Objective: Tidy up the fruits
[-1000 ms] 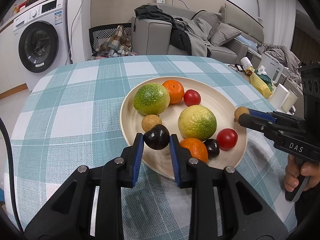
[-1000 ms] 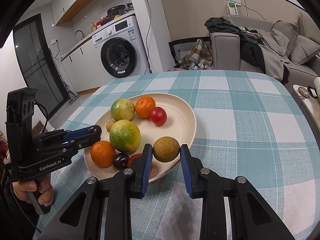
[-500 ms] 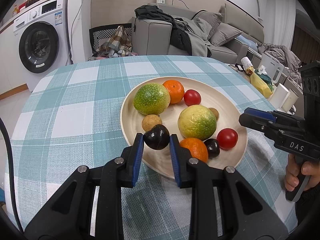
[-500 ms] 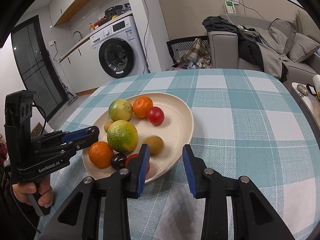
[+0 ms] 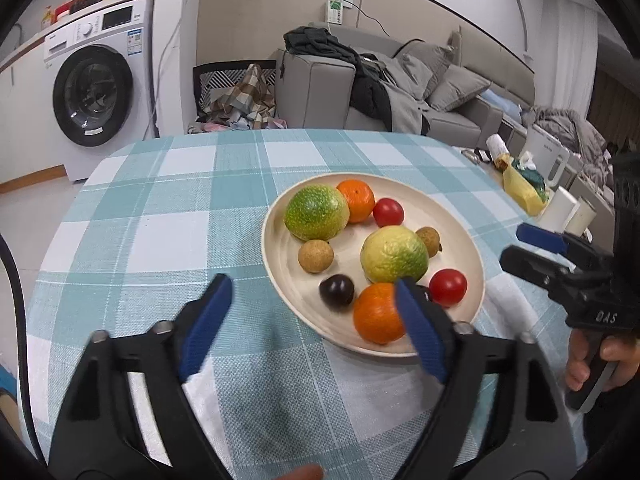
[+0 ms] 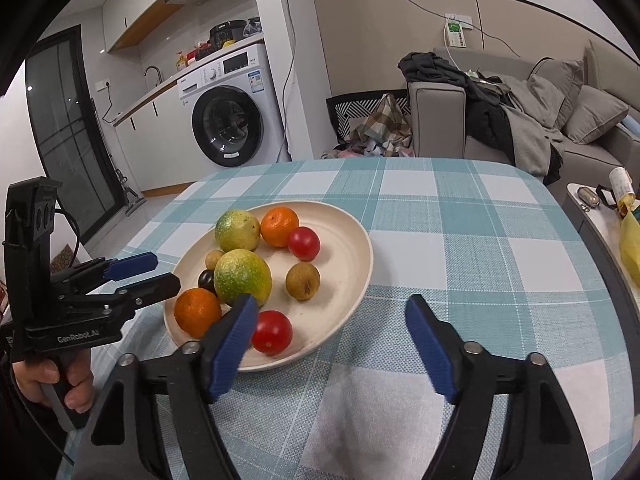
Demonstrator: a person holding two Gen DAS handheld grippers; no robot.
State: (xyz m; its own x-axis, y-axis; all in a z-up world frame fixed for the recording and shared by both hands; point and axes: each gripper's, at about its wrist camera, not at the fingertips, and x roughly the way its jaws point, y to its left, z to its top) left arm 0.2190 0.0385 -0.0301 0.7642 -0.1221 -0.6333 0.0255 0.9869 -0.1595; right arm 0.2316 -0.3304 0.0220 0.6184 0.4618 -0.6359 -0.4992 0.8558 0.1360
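A cream plate (image 5: 464,236) (image 6: 352,256) on the checked tablecloth holds two green-yellow citrus (image 5: 316,212) (image 5: 394,254), two oranges (image 5: 357,200) (image 5: 376,314), two red tomatoes (image 5: 388,212) (image 5: 448,287), two brown longans (image 5: 315,256) (image 5: 429,241) and a dark plum (image 5: 337,291). My left gripper (image 5: 312,316) is open and empty at the plate's near edge, the plum just beyond it. My right gripper (image 6: 330,324) is open and empty at the plate's near right rim, a longan (image 6: 303,281) lying free on the plate.
The checked table (image 5: 168,220) extends left and far of the plate. A side table with a yellow bag (image 5: 524,192), a kettle and cups stands to the right. A washing machine (image 5: 94,92) and a sofa (image 5: 400,92) stand beyond.
My left gripper opened, let the plum go onto the plate, and drew back. My right gripper let the longan go onto the plate, then opened wider and pulled back.
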